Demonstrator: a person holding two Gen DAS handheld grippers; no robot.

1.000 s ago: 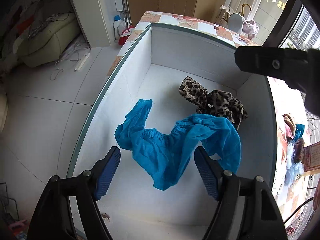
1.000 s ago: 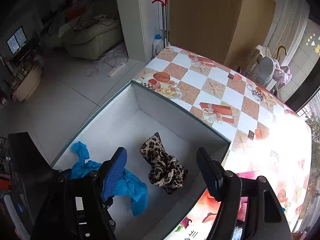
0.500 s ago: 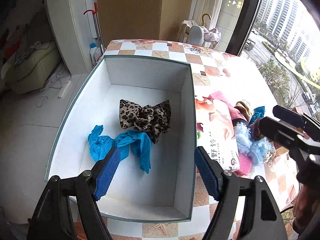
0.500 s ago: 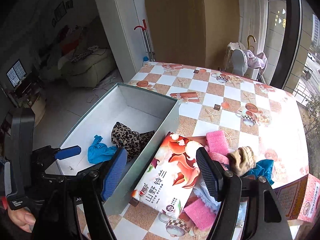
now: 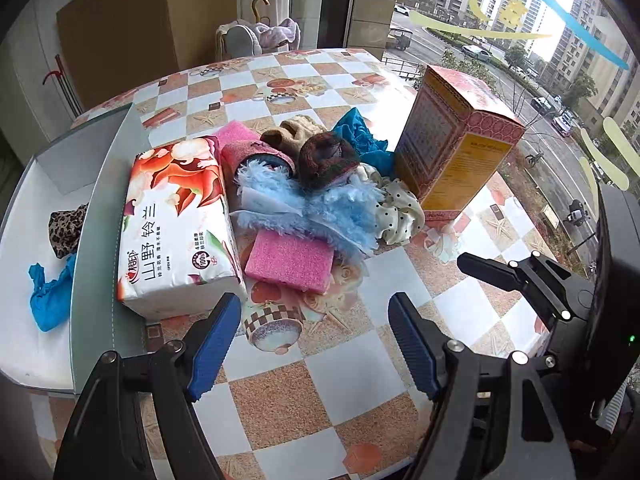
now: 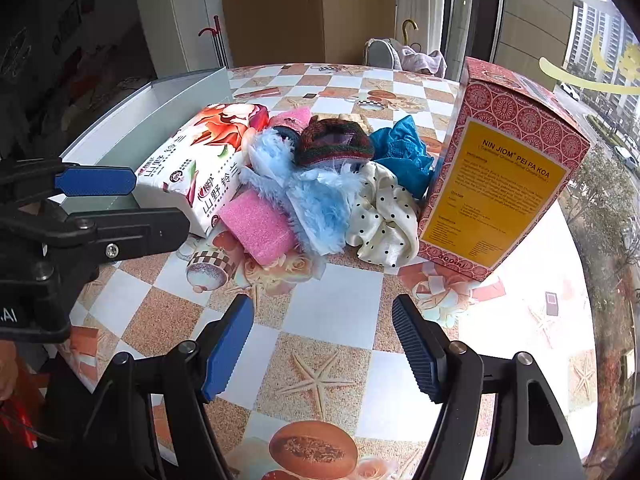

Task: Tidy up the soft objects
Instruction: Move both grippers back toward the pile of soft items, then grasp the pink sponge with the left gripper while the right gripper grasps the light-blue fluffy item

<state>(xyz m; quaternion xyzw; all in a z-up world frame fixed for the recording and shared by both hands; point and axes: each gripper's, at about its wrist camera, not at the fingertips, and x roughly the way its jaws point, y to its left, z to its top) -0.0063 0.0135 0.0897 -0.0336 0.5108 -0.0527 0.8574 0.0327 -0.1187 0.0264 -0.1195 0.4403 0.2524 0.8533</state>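
A pile of soft things lies on the checked tablecloth: a pink sponge (image 5: 290,258), a fluffy light-blue piece (image 5: 320,208), a dark knitted item (image 5: 326,156), a tan knitted item (image 5: 292,136), a teal cloth (image 5: 360,140) and a cream polka-dot scrunchie (image 5: 400,210). My left gripper (image 5: 316,340) hovers open and empty just short of the pink sponge. My right gripper (image 6: 324,340) is open and empty too, a little short of the polka-dot scrunchie (image 6: 384,216). At the left, a white box (image 5: 86,220) holds a leopard scrunchie (image 5: 64,228) and a blue cloth (image 5: 48,292).
A tissue pack (image 5: 176,220) lies between the white box and the pile. A tall red-and-yellow carton (image 6: 500,176) stands upright against the pile's right side. The table (image 6: 332,308) shows bare checked cloth in front of the pile. The left gripper (image 6: 132,206) shows at the right wrist view's left edge.
Both grippers have swung from over the white box to the right, and now face the pile on the table. Their jaws have stayed the same width, with nothing in them.
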